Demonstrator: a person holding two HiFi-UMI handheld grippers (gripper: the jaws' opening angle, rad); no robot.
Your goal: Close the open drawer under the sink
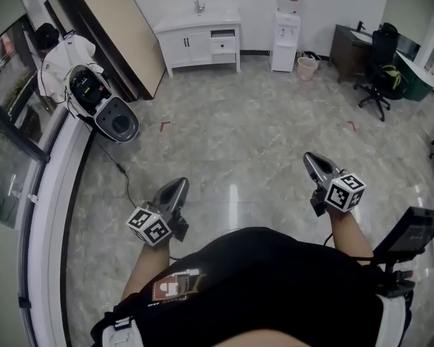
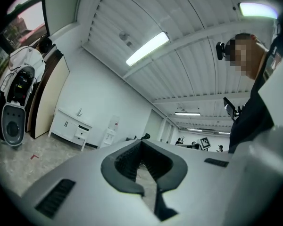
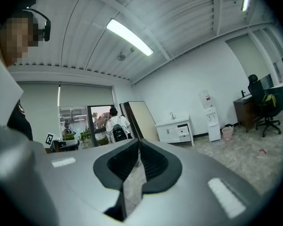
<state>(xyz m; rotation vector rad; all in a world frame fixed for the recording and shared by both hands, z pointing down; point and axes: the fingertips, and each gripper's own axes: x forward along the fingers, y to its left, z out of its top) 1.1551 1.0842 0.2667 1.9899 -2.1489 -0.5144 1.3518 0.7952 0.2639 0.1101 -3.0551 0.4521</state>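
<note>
Well short of the sink cabinet (image 1: 199, 38), drawer (image 1: 223, 34) open
Left gripper (image 1: 179, 186) and right gripper (image 1: 309, 157) jaws together, empty; backpack (image 3: 115, 132) shown only in right gripper view

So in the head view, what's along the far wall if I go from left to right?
Big leaning board → white sink cabinet → water dispenser → small bin → dark desk → black office chair.
</note>
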